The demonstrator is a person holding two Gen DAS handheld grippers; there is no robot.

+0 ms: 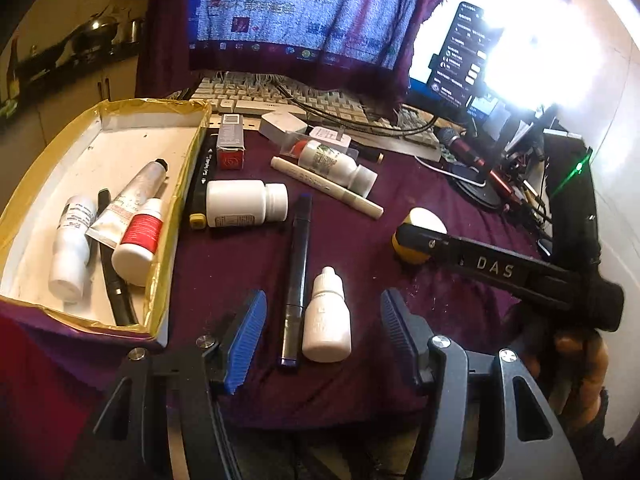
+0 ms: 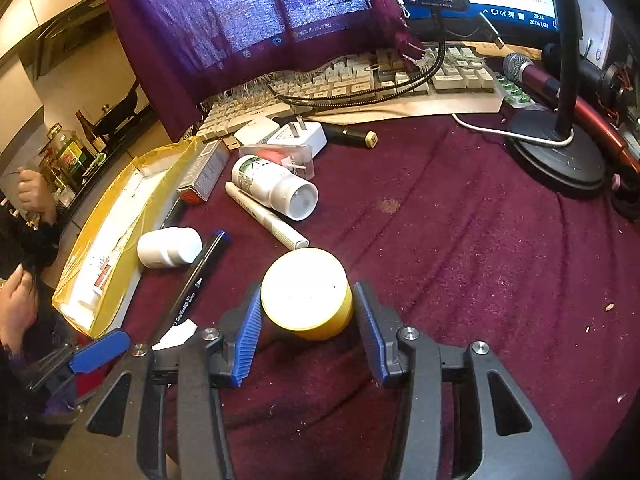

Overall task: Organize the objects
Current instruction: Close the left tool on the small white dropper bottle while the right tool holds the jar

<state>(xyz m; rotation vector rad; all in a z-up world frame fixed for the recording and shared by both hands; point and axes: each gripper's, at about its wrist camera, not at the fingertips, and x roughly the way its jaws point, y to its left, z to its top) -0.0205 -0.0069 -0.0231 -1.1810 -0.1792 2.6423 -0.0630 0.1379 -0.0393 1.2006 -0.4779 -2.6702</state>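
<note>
My left gripper point(image 1: 324, 296) stands open over the maroon cloth. A white dropper bottle point(image 1: 326, 316) and a dark pen point(image 1: 296, 276) lie between its fingers, untouched. To its left stands a gold-lined box point(image 1: 172, 216) holding small white bottles, a tube and a black pen. A white pill bottle point(image 1: 244, 204), a white marker point(image 1: 324, 186) and a green-labelled bottle point(image 1: 336, 164) lie on the cloth farther off. My right gripper point(image 2: 308, 292) has its blue pads against both sides of a yellow jar point(image 2: 304, 288) with a white lid, which rests on the cloth. In the left wrist view the same jar point(image 1: 428, 218) shows at centre right.
A keyboard point(image 2: 360, 76), a cloth-draped monitor point(image 1: 300, 12), a white charger point(image 2: 296, 136), a microphone point(image 2: 532, 76) and a black lamp base point(image 2: 560, 156) crowd the back. A red carton point(image 1: 230, 144) lies beside the box. A person's hands point(image 2: 36, 192) show at the far left.
</note>
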